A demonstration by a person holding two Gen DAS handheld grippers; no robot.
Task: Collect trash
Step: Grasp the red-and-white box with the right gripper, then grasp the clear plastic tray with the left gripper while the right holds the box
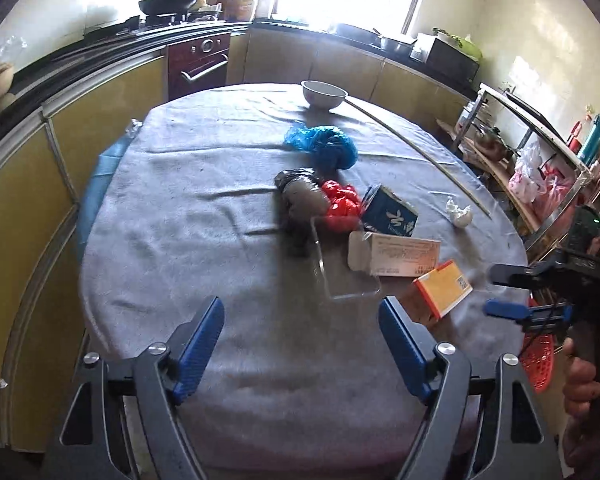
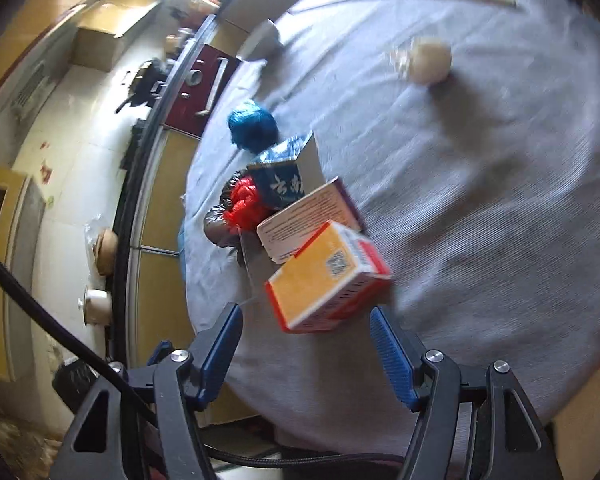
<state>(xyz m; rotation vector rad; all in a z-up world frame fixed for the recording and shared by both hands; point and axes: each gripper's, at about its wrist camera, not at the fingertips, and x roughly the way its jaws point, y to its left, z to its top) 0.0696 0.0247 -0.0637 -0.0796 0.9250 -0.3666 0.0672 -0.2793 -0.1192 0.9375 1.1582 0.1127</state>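
Note:
Trash lies on a round table with a grey cloth (image 1: 204,208): a blue plastic bag (image 1: 324,145), a black bag (image 1: 300,196), a red bag (image 1: 342,205), a dark blue carton (image 1: 392,212), a white box (image 1: 400,256), an orange box (image 1: 444,286), a clear plastic tray (image 1: 340,268) and a crumpled white scrap (image 1: 459,212). My left gripper (image 1: 302,320) is open and empty, short of the clear tray. My right gripper (image 2: 306,332) is open, just short of the orange box (image 2: 328,276); it also shows in the left wrist view (image 1: 500,292).
A white bowl (image 1: 324,94) and a long thin stick (image 1: 420,148) lie at the table's far side. Yellow kitchen cabinets (image 1: 32,184) and a dark red oven (image 1: 198,62) curve around the left. A metal shelf rack (image 1: 540,168) stands right. A red perforated item (image 1: 538,356) sits near the right hand.

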